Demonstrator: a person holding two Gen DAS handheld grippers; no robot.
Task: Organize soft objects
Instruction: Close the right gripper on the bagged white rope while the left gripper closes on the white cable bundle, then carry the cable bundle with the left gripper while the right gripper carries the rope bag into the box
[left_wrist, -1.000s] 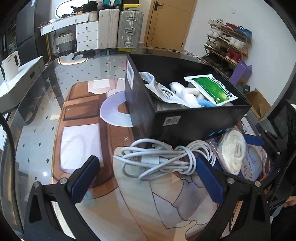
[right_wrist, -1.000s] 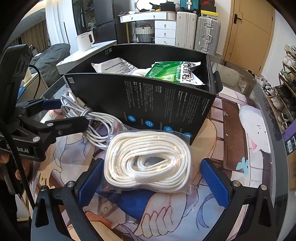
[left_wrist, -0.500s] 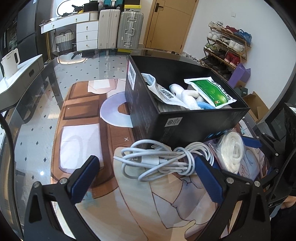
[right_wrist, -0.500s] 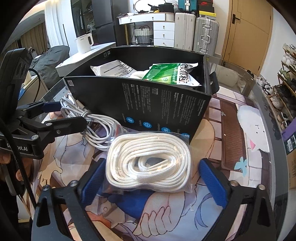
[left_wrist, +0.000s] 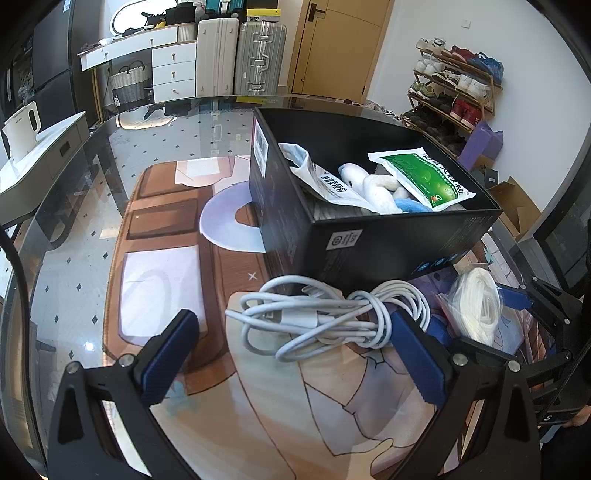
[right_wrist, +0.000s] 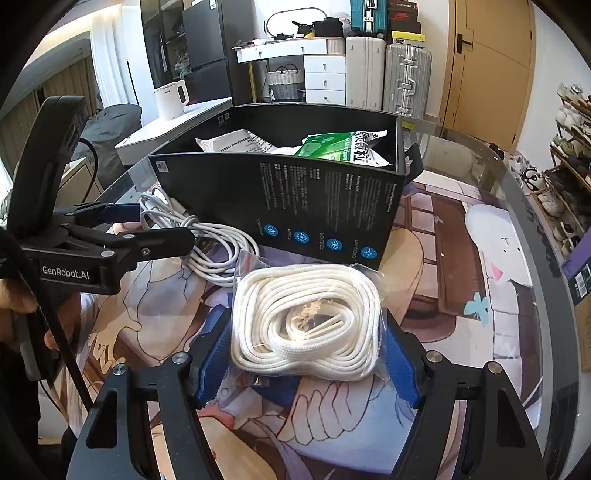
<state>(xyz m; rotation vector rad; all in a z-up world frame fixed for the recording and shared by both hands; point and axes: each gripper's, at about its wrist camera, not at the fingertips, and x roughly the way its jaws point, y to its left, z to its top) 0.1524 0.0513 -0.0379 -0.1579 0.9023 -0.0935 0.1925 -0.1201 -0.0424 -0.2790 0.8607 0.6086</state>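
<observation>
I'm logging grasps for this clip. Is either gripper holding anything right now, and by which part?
The right gripper is closing on the bagged white rope, its fingers at the coil's two sides. The left gripper holds nothing, open around the white cable.

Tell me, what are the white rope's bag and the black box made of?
The bag around the white rope looks like thin clear plastic: glossy, crinkled, see-through. The rope seems woven cord, matte with a braided texture. The black box looks like matte printed cardboard, with thin straight walls.

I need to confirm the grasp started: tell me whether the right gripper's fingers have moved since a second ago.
Yes. The right gripper is closing: both blue pads have drawn inward against the bagged white rope, which has stayed before the black box.
</observation>
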